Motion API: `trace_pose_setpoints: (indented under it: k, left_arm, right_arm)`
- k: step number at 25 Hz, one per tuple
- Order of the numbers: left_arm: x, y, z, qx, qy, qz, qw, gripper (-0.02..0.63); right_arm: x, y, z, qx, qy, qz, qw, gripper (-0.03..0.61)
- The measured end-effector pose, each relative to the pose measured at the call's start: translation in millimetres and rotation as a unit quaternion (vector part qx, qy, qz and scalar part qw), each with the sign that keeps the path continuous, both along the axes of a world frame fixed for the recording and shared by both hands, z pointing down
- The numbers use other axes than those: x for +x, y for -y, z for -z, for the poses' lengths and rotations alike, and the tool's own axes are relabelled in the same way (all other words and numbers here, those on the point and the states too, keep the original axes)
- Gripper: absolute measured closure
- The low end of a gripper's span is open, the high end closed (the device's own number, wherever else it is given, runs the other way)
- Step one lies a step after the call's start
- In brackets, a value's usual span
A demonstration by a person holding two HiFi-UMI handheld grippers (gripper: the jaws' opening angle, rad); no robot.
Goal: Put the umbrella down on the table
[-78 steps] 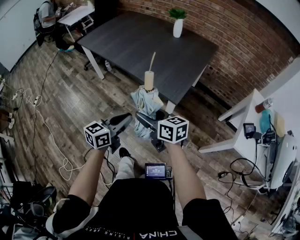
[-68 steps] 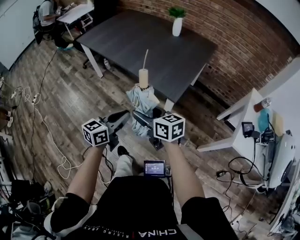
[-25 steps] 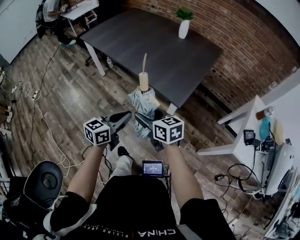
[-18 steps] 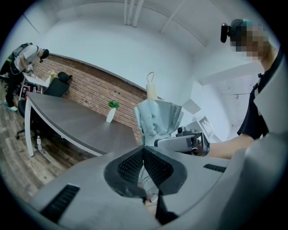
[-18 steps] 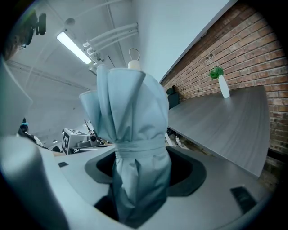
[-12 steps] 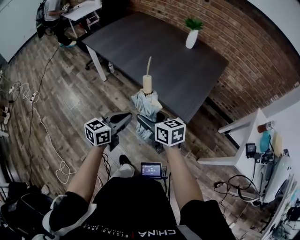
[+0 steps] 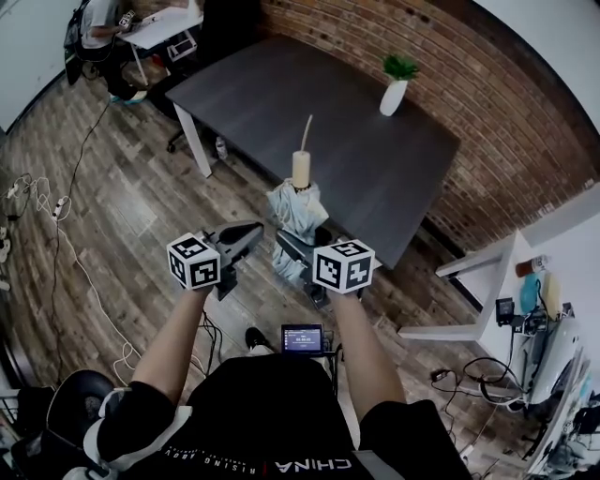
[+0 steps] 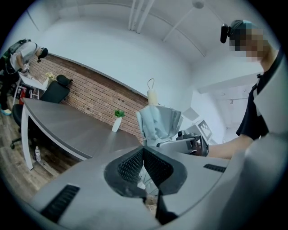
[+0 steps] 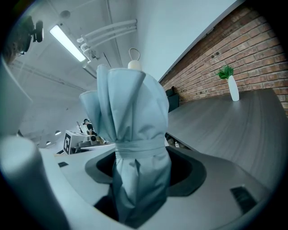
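Observation:
A folded pale blue umbrella (image 7: 295, 208) with a cream handle (image 7: 301, 169) and a wrist loop stands upright, handle up, over the near edge of the dark grey table (image 7: 319, 103). My right gripper (image 7: 292, 249) is shut on its lower canopy; in the right gripper view the jaws squeeze the umbrella (image 9: 132, 130) just below its strap. My left gripper (image 7: 246, 232) hangs close to the umbrella's left, shut and holding nothing. In the left gripper view the umbrella (image 8: 157, 122) rises just past the closed jaws.
A white vase with a green plant (image 7: 395, 86) stands at the table's far side by the brick wall. White desks with gear (image 7: 525, 300) are at the right. A seated person (image 7: 94, 28) is at a white desk far left. Cables (image 7: 56, 206) lie on the wooden floor.
The table has drawn nearer and shifted right in the head view. The umbrella stays upright in the right gripper, and the left gripper keeps its place beside it.

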State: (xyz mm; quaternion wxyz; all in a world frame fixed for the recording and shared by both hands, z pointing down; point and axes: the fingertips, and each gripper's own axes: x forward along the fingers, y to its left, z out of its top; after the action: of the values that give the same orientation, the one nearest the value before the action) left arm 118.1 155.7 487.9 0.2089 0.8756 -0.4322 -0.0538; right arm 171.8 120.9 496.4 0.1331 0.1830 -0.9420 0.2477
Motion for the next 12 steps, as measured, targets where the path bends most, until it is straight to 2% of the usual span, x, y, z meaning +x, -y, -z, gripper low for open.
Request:
trace_pose_setpoints:
  k: [12]
  left_arm:
    - [-50.3,13.9,-3.7,0.000,-0.001,-0.001,1.0000,0.611]
  right_arm:
    - [-48.1,20.7,-1.4,-0.012,0.012,-0.015,1.000,0.273]
